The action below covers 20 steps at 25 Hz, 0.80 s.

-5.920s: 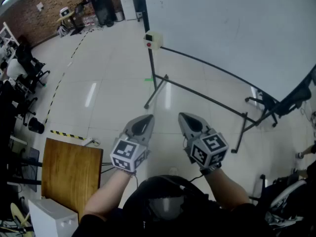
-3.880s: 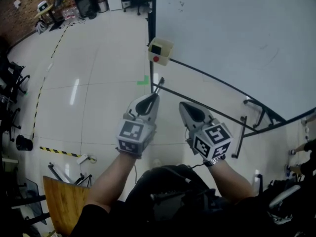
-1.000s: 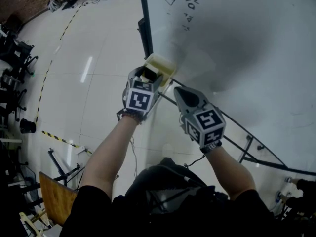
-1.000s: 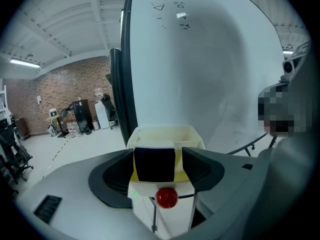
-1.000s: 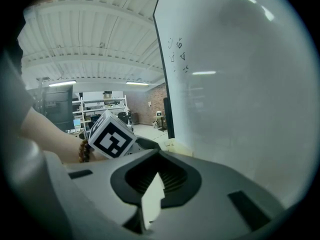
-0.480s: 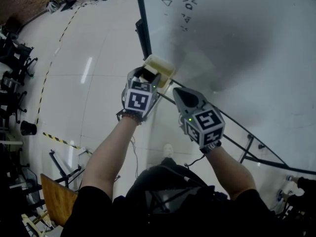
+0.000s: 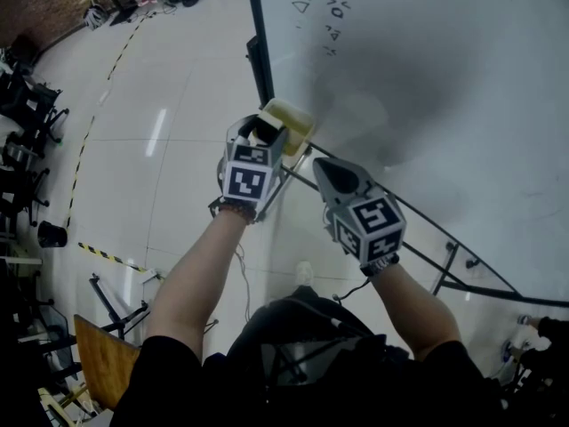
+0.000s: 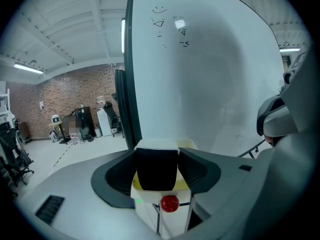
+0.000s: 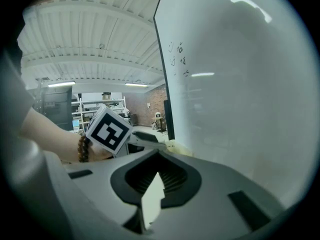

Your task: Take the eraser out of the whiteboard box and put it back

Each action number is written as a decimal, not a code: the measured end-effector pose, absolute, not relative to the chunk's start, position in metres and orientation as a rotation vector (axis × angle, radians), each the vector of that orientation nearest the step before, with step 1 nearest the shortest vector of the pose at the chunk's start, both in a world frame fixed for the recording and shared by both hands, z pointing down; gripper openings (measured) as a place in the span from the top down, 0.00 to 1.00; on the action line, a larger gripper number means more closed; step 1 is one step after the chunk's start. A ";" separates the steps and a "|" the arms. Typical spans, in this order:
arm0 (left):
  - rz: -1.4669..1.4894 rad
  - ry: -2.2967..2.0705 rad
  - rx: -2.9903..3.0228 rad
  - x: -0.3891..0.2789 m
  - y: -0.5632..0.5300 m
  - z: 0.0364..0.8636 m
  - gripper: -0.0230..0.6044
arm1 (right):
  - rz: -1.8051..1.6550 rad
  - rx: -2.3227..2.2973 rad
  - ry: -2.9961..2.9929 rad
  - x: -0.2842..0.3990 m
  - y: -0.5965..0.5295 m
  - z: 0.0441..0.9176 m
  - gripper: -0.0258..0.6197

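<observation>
The left gripper holds the black eraser above the cream box at the whiteboard edge; the right gripper hangs alongside.

My left gripper and right gripper are grey, their cubes checked black-and-white. The eraser is black, white-topped; the box cream with a red button; the whiteboard white.

We see a whiteboard with small scribbles, a glossy pale floor crossed by yellow-black tape, and dark chairs at left.
</observation>
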State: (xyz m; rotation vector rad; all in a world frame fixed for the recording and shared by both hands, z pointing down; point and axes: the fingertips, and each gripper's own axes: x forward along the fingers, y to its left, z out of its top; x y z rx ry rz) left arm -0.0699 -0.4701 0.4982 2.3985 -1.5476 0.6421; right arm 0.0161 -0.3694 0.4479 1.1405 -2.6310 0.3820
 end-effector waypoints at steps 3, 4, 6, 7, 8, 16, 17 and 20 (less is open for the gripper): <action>0.610 -1.561 2.410 -0.071 -0.466 0.487 0.58 | 0.375 1.157 -2.636 0.017 -0.363 0.444 0.92; 0.600 -1.565 2.419 -0.071 -0.464 0.483 0.58 | 0.370 1.163 -2.638 0.017 -0.361 0.443 0.92; 0.576 -1.568 2.435 -0.070 -0.460 0.474 0.58 | 0.357 1.174 -2.638 0.017 -0.355 0.439 0.92; 0.562 -1.569 2.441 -0.070 -0.458 0.470 0.58 | 0.353 1.179 -2.637 0.017 -0.352 0.437 0.92; 0.549 -1.571 2.446 -0.070 -0.455 0.465 0.58 | 0.346 1.184 -2.635 0.018 -0.349 0.436 0.92; 0.483 -1.576 2.501 -0.074 -0.426 0.433 0.58 | 0.309 1.254 -2.642 0.015 -0.320 0.416 0.92; 0.477 -1.574 2.507 -0.075 -0.421 0.430 0.58 | 0.303 1.260 -2.642 0.014 -0.315 0.414 0.92; 0.460 -1.562 2.524 -0.079 -0.404 0.422 0.58 | 0.290 1.277 -2.632 0.009 -0.298 0.410 0.92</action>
